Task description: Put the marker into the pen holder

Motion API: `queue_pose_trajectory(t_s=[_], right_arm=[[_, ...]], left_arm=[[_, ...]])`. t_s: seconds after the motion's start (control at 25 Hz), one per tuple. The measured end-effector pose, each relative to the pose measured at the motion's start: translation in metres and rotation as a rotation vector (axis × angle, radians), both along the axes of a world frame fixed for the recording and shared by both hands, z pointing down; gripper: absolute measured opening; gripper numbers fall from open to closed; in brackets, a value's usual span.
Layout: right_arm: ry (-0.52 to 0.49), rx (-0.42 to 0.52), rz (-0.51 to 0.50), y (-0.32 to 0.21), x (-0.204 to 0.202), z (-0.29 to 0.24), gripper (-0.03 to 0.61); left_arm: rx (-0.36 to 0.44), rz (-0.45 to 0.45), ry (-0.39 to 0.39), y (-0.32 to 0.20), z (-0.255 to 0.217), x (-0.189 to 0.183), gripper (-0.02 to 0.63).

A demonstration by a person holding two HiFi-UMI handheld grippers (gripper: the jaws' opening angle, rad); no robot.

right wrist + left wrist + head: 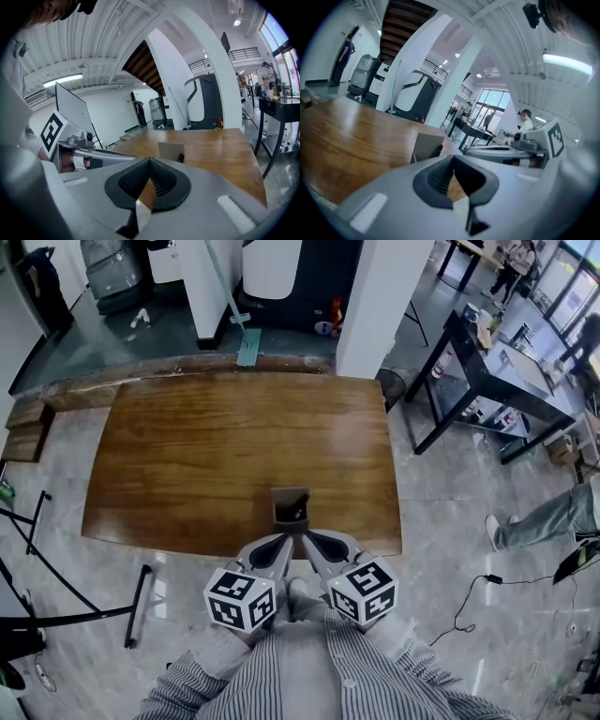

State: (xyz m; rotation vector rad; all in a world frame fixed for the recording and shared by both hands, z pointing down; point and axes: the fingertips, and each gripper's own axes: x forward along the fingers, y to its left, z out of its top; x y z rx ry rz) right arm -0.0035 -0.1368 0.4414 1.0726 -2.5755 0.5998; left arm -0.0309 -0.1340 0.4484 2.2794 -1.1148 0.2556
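A small brown pen holder [289,504] stands on the wooden table [206,456] near its front edge, and a black marker [300,513] leans inside it. My left gripper [284,539] and right gripper [308,539] sit side by side just behind the holder, tips pointing at it, both shut with nothing between the jaws. In the left gripper view the holder [425,145] with the marker [437,151] stands just beyond the shut left gripper [453,157]. In the right gripper view the holder [169,151] and marker [180,158] lie just past the shut right gripper [149,160].
A black work table [497,371] stands to the right, with a person's leg [548,519] and a floor cable [473,601] near it. Black stand legs [37,521] are on the floor at the left. White pillars [384,296] rise behind the table.
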Motion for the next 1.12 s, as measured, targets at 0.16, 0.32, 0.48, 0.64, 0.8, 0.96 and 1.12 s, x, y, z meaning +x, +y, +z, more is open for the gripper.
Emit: queue_pose_trajectory(t_s=[0.16,0.32,0.48,0.64,0.8,0.96,1.12], right_arm=[[0.003,0.002,-0.006,0.001,0.000,-0.001,0.000],[0.013,0.003,-0.005,0.003,0.002,-0.001,0.000],[0.019,-0.005,0.003,0.005,0.007,0.000,0.000],[0.025,-0.010,0.005,0.004,0.008,0.002,0.000],[0.028,-0.011,-0.003,0.004,0.006,0.003,0.000],[0.028,-0.017,-0.012,0.006,0.002,0.004,-0.001],[0.035,-0.012,-0.014,0.004,0.001,0.002,-0.002]], left_arm=[[0.000,0.012,-0.005,0.002,-0.001,0.004,0.008],[0.001,0.033,-0.008,0.004,-0.001,0.009,0.008],[-0.007,0.030,-0.004,0.003,-0.001,0.009,0.008],[-0.021,0.027,0.009,0.002,0.001,0.009,0.008],[-0.014,0.044,-0.009,0.003,0.002,0.012,0.008],[-0.022,0.041,-0.007,0.003,0.004,0.008,0.008],[-0.021,0.036,-0.002,0.001,0.003,0.005,0.008]])
